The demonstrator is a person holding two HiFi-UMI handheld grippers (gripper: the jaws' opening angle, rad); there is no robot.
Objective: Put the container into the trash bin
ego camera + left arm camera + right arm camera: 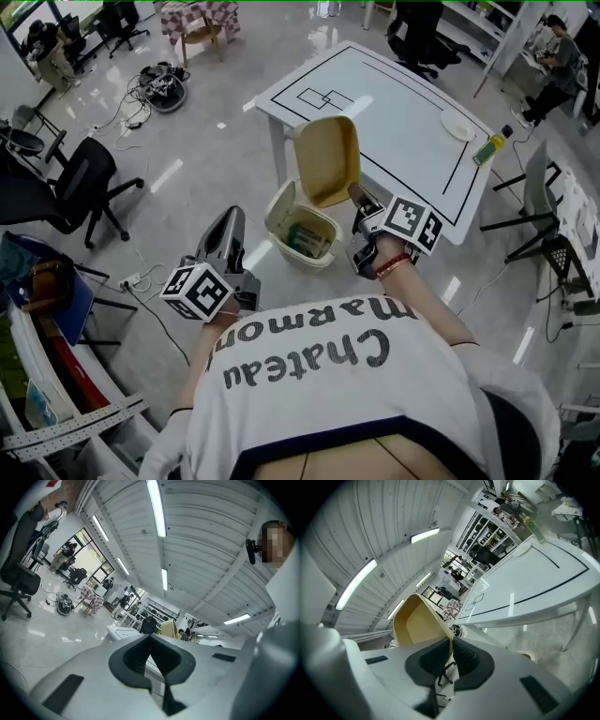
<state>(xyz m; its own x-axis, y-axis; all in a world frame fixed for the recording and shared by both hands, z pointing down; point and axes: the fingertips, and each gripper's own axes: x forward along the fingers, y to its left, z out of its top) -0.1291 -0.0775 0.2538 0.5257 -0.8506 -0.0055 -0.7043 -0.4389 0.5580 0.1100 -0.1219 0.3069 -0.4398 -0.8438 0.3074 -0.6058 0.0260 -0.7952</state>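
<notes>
A beige trash bin stands on the floor beside the white table. Its hinged lid is raised upright. Inside the bin lies a greenish container. My right gripper is shut on the lid's edge, to the right of the bin. In the right gripper view the thin lid edge runs between the jaws of the right gripper. My left gripper hovers just left of the bin, shut and holding nothing. In its own view the left gripper points level across the room.
The white table with black lines stands behind the bin; a plate and a bottle sit at its right end. A black office chair stands at the left. Cables lie on the floor farther back.
</notes>
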